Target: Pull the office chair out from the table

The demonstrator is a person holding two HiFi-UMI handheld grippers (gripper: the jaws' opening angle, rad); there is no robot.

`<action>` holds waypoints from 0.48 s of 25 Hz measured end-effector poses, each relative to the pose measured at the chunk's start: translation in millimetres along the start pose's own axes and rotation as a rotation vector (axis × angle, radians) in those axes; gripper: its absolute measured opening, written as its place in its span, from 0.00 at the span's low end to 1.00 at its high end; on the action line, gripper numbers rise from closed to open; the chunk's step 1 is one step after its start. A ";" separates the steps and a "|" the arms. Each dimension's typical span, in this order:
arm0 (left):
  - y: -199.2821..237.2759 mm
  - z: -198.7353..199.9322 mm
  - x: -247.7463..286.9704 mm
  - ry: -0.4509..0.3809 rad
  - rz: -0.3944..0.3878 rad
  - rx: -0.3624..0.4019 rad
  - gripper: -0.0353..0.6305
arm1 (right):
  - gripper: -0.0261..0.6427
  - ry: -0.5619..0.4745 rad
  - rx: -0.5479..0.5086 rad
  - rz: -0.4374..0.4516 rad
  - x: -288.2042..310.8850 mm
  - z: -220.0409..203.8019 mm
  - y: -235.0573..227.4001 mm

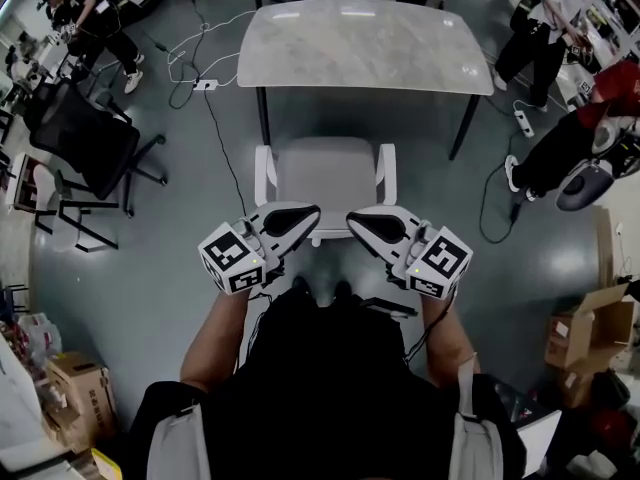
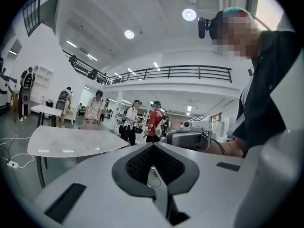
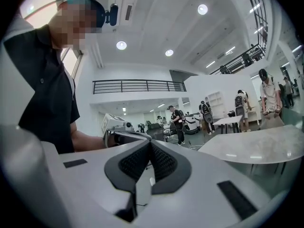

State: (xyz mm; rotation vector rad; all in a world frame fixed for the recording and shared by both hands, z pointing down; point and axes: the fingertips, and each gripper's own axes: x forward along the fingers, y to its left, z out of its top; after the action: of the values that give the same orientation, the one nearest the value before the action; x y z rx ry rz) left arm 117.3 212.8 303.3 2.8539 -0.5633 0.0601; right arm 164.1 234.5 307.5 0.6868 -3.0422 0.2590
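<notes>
Workshop floor [image 1: 150, 268] | office chair [image 1: 328, 173] by table [image 1: 360, 43] | left gripper [image 1: 305, 216], right gripper [image 1: 365, 223] level, inward | jaws clenched empty

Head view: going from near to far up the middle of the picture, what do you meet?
Person's shirt → left gripper and right gripper, side by side → chair → table.

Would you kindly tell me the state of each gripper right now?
Left gripper: shut, holding nothing.
Right gripper: shut, holding nothing.
</notes>
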 end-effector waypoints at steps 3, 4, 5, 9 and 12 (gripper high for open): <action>4.2 -4.2 -3.1 -0.006 -0.026 -0.002 0.07 | 0.07 0.001 0.003 -0.018 3.4 -1.3 0.2; 6.0 -5.9 -4.9 -0.001 -0.033 -0.001 0.07 | 0.07 -0.002 0.006 -0.023 5.9 -0.8 0.7; 7.4 -7.7 -7.1 0.007 -0.038 0.002 0.07 | 0.07 -0.006 0.008 -0.028 9.0 0.2 1.6; 13.2 -13.0 -13.1 0.029 -0.064 0.006 0.07 | 0.07 -0.004 0.013 -0.026 25.5 1.2 3.0; 14.7 -18.4 -9.7 0.032 -0.102 -0.051 0.07 | 0.07 0.010 0.027 0.003 32.5 -3.8 5.0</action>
State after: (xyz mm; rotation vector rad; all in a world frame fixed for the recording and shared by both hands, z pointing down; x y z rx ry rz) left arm 102.8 207.5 323.6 2.8213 -0.4067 0.0721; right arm 132.5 225.8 312.0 0.6797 -3.0357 0.3025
